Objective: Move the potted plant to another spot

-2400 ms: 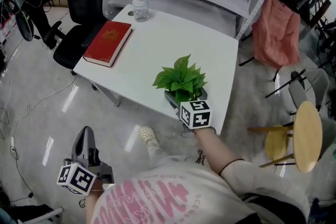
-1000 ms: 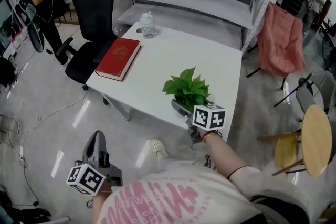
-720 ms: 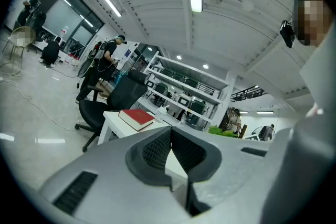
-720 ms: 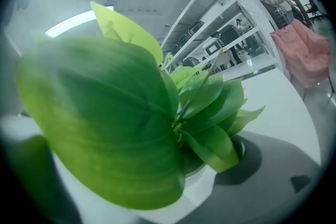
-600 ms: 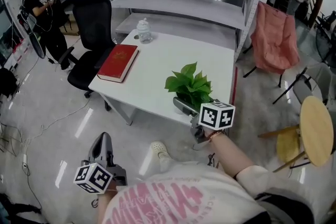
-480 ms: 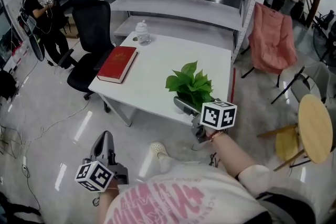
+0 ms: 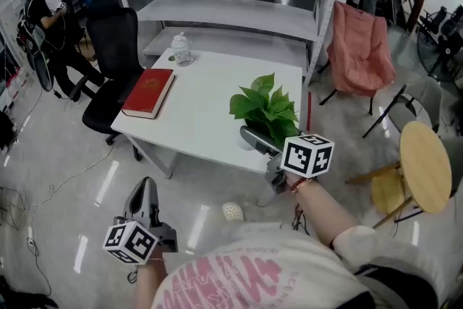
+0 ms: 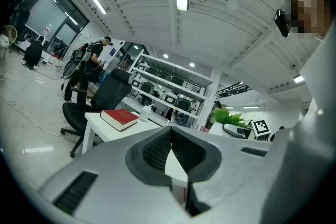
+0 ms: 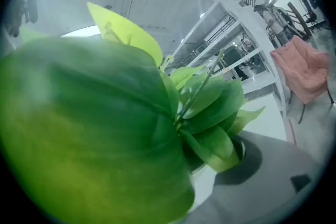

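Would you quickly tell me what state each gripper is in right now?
Left gripper: closed, holding nothing.
Right gripper: closed on the green leafy potted plant.

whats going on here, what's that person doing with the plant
A person holds a two-jaw gripper in each hand. The right gripper is closed around the pot of the potted plant at the near right edge of the white table; whether the pot is off the surface cannot be told. The left gripper hangs low beside the person, jaws together and empty. A red book and a small clear jar sit untouched at the table's far left.
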A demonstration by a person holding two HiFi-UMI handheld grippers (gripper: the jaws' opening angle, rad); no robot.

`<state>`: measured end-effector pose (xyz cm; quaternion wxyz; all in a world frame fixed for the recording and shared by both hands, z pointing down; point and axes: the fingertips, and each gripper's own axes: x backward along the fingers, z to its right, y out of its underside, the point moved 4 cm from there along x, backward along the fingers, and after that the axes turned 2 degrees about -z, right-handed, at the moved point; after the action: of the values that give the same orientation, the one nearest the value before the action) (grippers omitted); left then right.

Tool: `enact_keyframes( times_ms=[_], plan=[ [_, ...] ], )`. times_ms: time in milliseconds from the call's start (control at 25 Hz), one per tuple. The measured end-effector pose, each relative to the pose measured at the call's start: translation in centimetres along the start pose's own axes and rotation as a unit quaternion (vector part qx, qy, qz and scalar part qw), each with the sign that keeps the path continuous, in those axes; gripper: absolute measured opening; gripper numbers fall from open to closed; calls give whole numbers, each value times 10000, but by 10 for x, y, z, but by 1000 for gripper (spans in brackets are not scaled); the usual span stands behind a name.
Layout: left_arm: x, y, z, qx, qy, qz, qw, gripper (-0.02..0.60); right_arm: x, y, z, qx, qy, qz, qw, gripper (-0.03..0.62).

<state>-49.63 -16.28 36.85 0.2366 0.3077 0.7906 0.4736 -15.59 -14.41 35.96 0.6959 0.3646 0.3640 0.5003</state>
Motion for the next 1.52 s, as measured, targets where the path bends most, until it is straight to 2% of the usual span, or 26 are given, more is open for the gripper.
enact_keyframes(
  times_ms=[200,440,720,920,1120,1360,1520],
  plan=[
    [-19,3,3,55,167,-44,9998,3,5,-2,16,-115,128,151,9997,534],
    [-62,21,40,518,522,-358,9966,3,33,-10,53,-179,410,119,9989,534],
    [-124,35,95,458,786,-570,9942,3,54,-33,101,-162,498,-7,9986,534],
    [-167,47,131,494,707,-517,9949,3,56,-56,148,-113,378,-146,9991,534],
    [-204,65,166,508,476,-359,9969,3,56,-81,194,9,137,-259,9996,535],
    [-259,77,252,554,179,-210,9981,3,83,-137,270,134,-197,-529,9983,534],
    [-263,95,254,599,62,-141,9981,3,78,-133,286,191,-310,-585,9976,534]
  ],
)
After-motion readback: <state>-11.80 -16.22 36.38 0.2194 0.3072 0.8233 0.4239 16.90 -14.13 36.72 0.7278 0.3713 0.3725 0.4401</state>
